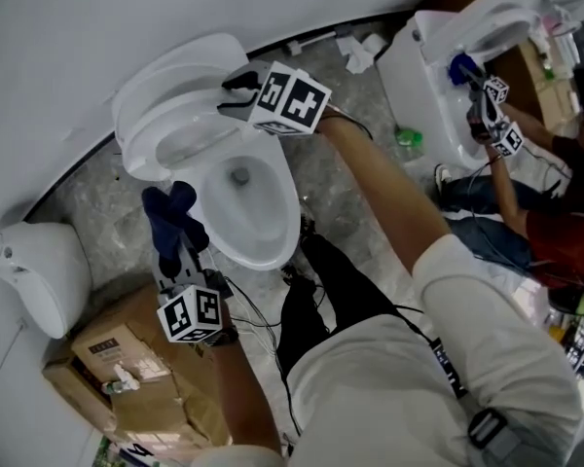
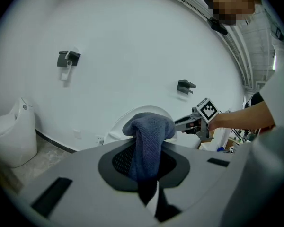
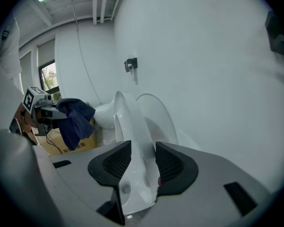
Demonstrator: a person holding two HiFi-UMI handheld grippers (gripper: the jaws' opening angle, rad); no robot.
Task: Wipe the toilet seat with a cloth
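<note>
Grey speckled stone floor [image 1: 316,183], running up to the white wall. Standing on it:
- A white ceramic toilet [image 1: 243,202] at centre, backed to the wall.
- A second white toilet [image 1: 39,280] well off at the left.
- A third white toilet [image 1: 423,76] at the upper right.
- Brown cardboard boxes [image 1: 117,348], just beside the centre toilet at the lower left.
- Thin black cables [image 1: 258,324], loose between the boxes and the bowl.
- Crumpled white paper [image 1: 358,52] against the wall.
- A small green plastic bottle [image 1: 407,144] at the foot of the third toilet.
</note>
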